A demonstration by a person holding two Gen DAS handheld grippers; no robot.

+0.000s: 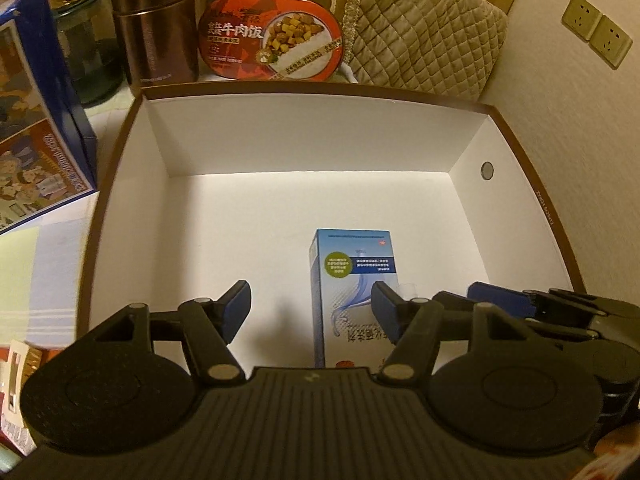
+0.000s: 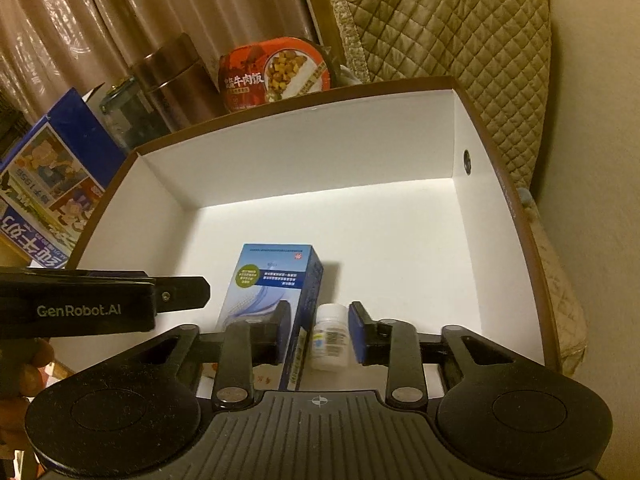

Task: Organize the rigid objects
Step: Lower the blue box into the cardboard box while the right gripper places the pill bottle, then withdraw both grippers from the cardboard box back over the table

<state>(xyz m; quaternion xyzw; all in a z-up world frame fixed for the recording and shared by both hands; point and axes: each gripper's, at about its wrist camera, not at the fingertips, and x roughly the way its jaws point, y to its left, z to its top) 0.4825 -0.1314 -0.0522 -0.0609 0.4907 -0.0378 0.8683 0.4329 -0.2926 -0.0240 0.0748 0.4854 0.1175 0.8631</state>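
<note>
Brown-rimmed white cardboard box [image 2: 460,136]: right gripper [image 2: 320,332] loosely straddles small white plastic bottle [image 2: 330,338] beside blue-and-white carton [image 2: 268,280]; left gripper [image 1: 312,312] open, empty.

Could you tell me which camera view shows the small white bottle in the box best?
The right wrist view: the small white bottle stands whole beside the blue carton, between the right gripper fingers. The left wrist view shows only its cap behind a finger.

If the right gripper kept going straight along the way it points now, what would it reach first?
Most likely the small white bottle lying between the right gripper's fingers, beside the blue carton; beyond it only the white box floor, though depth is uncertain.
</note>
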